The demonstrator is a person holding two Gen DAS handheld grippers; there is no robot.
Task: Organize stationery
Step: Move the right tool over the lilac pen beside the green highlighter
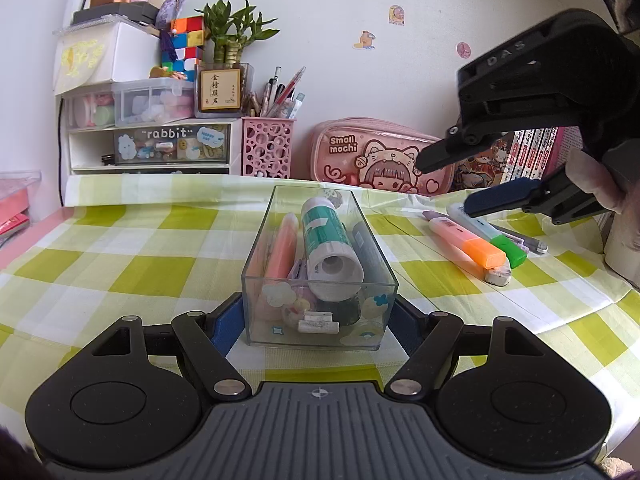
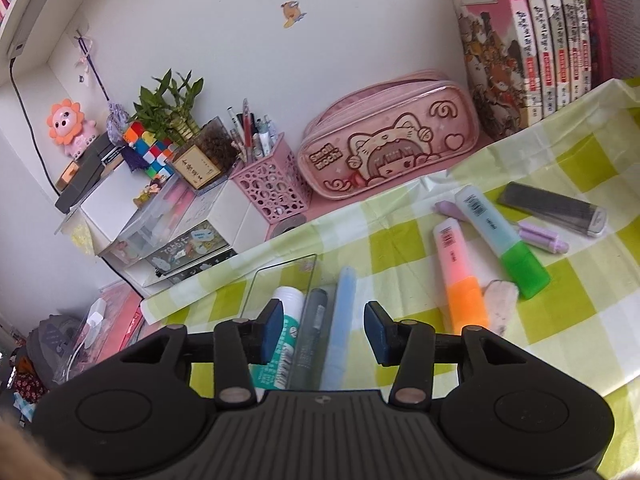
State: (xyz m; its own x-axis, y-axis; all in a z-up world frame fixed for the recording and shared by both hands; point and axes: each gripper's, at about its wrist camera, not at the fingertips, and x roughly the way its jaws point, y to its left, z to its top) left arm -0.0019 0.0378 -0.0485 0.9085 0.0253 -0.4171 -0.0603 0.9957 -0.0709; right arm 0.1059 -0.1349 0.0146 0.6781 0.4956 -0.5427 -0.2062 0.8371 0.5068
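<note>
left hand-held gripper is clamped on the near end of the clear box, its blue pads pressed against both side walls. the box stands on the green-checked table and holds a glue stick, a peach marker and a dark pen. right hand-held gripper hangs above the box with its pads apart and nothing between them. an orange highlighter, a green highlighter and an eraser lie on the table right of the box.

Green-and-white checked cloth covers the bench; right of the left fingers lie an orange-capped pink highlighter and a green-capped blue one.
</note>
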